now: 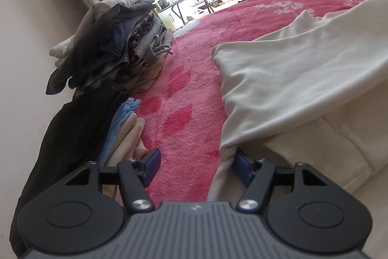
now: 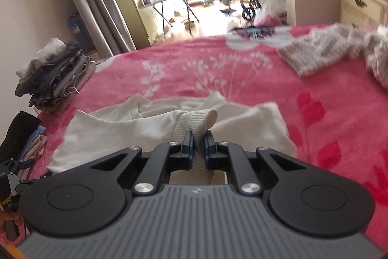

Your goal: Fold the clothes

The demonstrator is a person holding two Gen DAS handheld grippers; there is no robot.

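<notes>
From the left wrist we see our left gripper (image 1: 197, 165) with its jaws apart over the pink blanket (image 1: 189, 94), nothing pinched; the cream garment (image 1: 291, 79) lies to the right, its edge hanging against the right pad. A stack of folded clothes (image 1: 116, 45) sits far left by the wall.

From the right wrist, our right gripper (image 2: 198, 146) is clamped on the garment's ribbed hem (image 2: 196, 120). A fuzzy speckled garment (image 2: 322, 50) lies far right.
</notes>
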